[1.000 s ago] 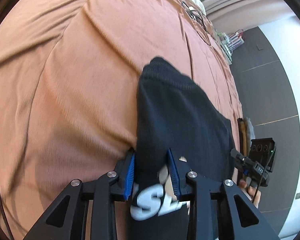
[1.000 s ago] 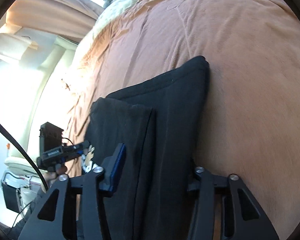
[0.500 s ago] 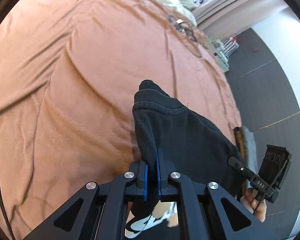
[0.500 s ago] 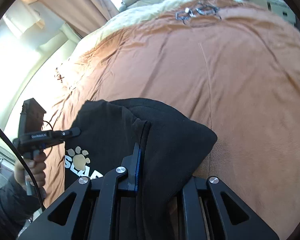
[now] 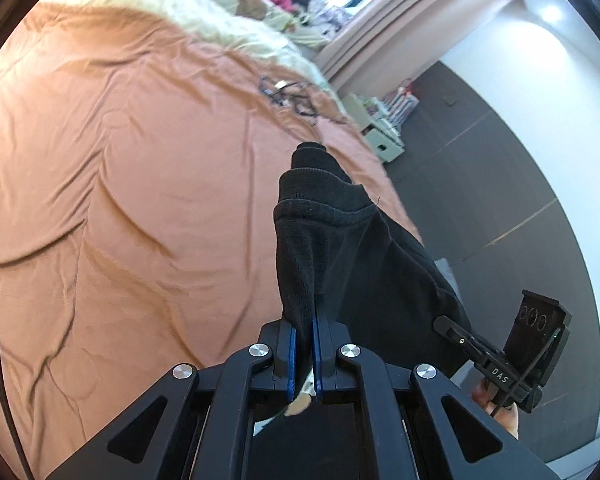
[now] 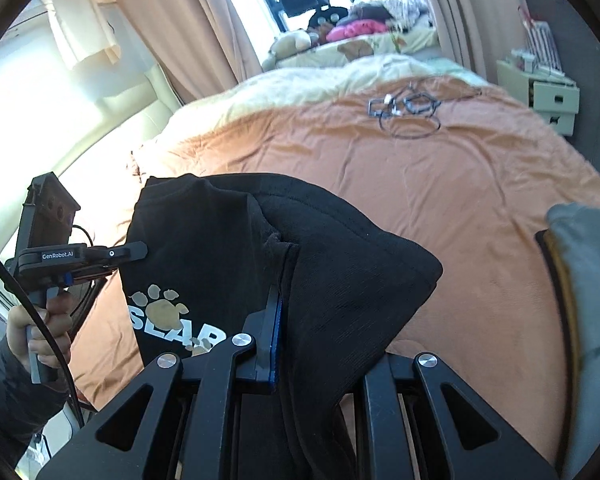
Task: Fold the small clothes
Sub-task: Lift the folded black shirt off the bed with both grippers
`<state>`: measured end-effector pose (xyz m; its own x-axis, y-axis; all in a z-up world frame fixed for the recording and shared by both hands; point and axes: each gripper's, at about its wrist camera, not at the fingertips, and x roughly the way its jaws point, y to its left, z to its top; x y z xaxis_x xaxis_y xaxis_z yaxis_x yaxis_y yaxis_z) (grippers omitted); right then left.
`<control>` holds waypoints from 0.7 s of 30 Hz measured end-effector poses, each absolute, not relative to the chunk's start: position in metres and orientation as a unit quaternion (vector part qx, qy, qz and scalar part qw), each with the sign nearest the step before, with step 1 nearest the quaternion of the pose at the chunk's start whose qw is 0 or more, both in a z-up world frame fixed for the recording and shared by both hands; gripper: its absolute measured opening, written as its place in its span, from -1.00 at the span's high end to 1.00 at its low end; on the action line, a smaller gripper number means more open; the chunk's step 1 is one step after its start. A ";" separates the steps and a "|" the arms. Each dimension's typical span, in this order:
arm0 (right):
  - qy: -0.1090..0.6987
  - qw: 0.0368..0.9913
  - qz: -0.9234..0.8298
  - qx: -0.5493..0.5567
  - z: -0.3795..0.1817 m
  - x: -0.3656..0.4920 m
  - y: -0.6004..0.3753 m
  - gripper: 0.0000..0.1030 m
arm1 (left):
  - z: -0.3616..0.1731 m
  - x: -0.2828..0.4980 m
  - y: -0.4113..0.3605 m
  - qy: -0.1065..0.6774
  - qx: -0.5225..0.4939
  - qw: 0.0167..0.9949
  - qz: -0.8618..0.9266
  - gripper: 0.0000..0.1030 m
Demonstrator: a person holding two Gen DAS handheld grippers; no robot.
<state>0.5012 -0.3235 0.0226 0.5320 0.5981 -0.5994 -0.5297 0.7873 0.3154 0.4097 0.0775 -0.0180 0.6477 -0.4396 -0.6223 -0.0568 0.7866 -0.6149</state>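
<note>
Surface: a bed covered with an orange-brown bedspread, creased throughout. A cream blanket lies across its far edge, with soft toys and a pink bundle piled behind it under the window. A tangle of dark cables rests on the spread near the far edge. Peach curtains hang on both sides of the window. A small white drawer unit stands on the dark floor beside the bed's far corner.

Task item: a black garment with a ribbed hem and a white-and-tan paw-print logo is held raised over the near edge of the bed, slung between the two tools.

The left gripper has its blue pads nearly together, pinching a fold of the black cloth. The right gripper also grips the cloth; only its left blue pad shows, and the other finger is buried under draped fabric, so the jaw gap itself cannot be measured by eye.

Hidden or unclear: the garment's lower part is cut off behind the gripper frames in both views. The logo lettering is partly covered. A grey item with a dark and yellow edge at the right border of the right wrist view is blurred and not identifiable.
</note>
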 end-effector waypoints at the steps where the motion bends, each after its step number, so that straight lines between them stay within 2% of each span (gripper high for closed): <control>1: 0.355 0.877 0.321 0.046 0.029 0.491 -0.328 0.80 | -0.008 0.404 0.073 0.399 -0.303 0.857 -0.117 0.89; 13: 0.282 0.911 0.296 0.040 0.092 0.377 -0.395 0.80 | 0.071 0.353 0.008 0.353 -0.266 0.882 -0.162 0.89; 21: 0.245 0.934 0.256 0.042 0.123 0.319 -0.455 0.80 | 0.105 0.340 -0.050 0.335 -0.243 0.889 -0.197 0.89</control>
